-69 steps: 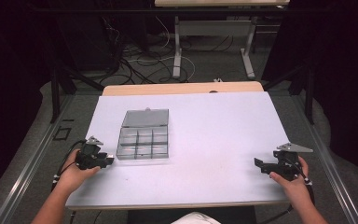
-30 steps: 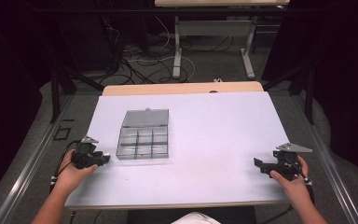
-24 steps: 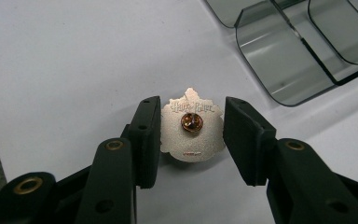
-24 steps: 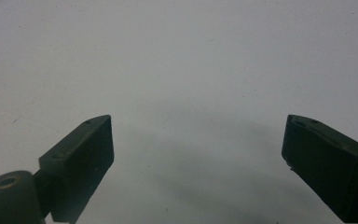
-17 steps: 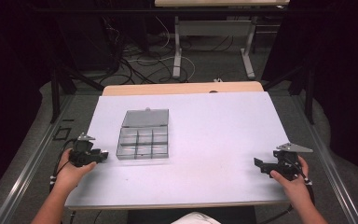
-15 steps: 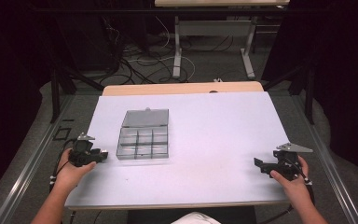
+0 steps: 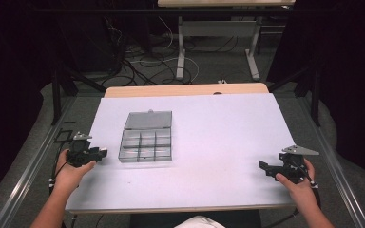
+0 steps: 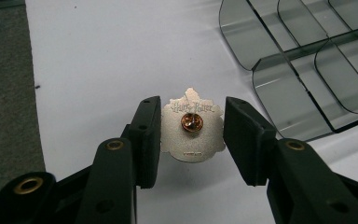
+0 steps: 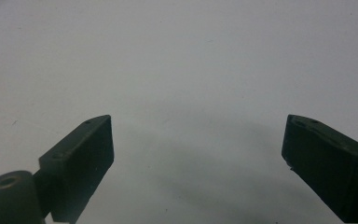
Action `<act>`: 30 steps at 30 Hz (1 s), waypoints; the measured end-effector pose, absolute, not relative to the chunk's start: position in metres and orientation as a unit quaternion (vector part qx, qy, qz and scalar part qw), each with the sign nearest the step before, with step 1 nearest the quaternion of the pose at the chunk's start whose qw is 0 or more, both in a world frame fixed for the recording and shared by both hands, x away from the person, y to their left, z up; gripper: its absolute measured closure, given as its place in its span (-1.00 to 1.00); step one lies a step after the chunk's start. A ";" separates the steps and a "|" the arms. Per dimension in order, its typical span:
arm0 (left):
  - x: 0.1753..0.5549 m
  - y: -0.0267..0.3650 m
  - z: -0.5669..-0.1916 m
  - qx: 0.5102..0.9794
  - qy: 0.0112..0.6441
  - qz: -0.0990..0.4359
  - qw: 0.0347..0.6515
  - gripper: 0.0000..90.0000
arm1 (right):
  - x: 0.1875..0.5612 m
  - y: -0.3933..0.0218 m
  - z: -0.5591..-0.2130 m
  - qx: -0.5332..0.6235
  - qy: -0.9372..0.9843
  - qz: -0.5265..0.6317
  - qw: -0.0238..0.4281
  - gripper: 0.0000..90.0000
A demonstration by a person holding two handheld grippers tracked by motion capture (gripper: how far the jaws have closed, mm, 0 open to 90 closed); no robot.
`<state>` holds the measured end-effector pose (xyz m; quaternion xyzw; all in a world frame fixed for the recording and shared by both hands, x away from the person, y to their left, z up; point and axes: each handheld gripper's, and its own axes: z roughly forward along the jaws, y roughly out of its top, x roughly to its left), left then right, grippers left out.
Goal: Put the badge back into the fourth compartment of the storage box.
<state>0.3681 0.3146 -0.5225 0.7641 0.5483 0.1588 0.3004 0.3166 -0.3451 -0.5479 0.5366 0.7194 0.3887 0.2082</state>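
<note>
- The left gripper [image 7: 100, 153] sits near the table's left edge, at about 8 o'clock from the table's centre in the high view, with the person's left hand [image 7: 71, 168] wrapped around its body.
- In the left gripper view, this same gripper [image 8: 192, 130] has its two black jaws clamped on a small silvery pin badge [image 8: 193, 126], one jaw pressing each side edge.
- The badge shows its back: a grainy metal face, a coppery clasp post at its middle and raised lettering along the top edge.
- A clear grey compartment box [image 7: 145, 142] lies open on the white table [image 7: 218, 123], just beside the left gripper at about 3 o'clock from it in the high view; its lid lies flat at the far side, at 12 o'clock from the tray part.
- In the left gripper view, the box [image 8: 307, 60] lies at about 2 o'clock from the badge, apart from it, its curved dividers showing.
- The right gripper [image 7: 266, 167] rests near the table's right edge, at about 4 o'clock from the table's centre, held by the right hand [image 7: 297, 180].
- In the right gripper view, its jaws [image 9: 196, 158] stand wide apart over bare white tabletop, with nothing between them.
</note>
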 end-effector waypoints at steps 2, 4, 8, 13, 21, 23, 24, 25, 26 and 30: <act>0.369 0.316 -0.521 0.768 0.544 0.156 0.299 0.29 | 0.317 -0.346 -0.548 0.536 0.720 0.388 0.209 -0.81; 0.369 0.315 -0.520 0.766 0.546 0.156 0.302 0.29 | 0.317 -0.345 -0.548 0.537 0.718 0.389 0.211 -0.81; 0.369 0.314 -0.519 0.758 0.550 0.163 0.311 0.29 | 0.317 -0.345 -0.548 0.536 0.720 0.389 0.208 -0.81; 0.368 0.313 -0.515 0.753 0.553 0.169 0.316 0.29 | 0.317 -0.346 -0.548 0.536 0.719 0.388 0.210 -0.81; 0.366 0.308 -0.508 0.744 0.558 0.167 0.328 0.29 | 0.317 -0.346 -0.548 0.536 0.719 0.389 0.213 -0.81; 0.366 0.307 -0.506 0.743 0.558 0.166 0.330 0.29 | 0.317 -0.346 -0.548 0.535 0.720 0.388 0.212 -0.81; 0.366 0.306 -0.505 0.742 0.559 0.167 0.331 0.29 | 0.317 -0.346 -0.548 0.535 0.720 0.388 0.212 -0.81; 0.366 0.305 -0.504 0.741 0.559 0.166 0.333 0.29 | 0.317 -0.346 -0.548 0.535 0.720 0.389 0.212 -0.81; 0.365 0.304 -0.504 0.739 0.561 0.166 0.335 0.29 | 0.317 -0.346 -0.548 0.535 0.720 0.389 0.212 -0.81; 0.365 0.301 -0.500 0.738 0.558 0.164 0.341 0.29 | 0.317 -0.346 -0.548 0.535 0.720 0.389 0.212 -0.81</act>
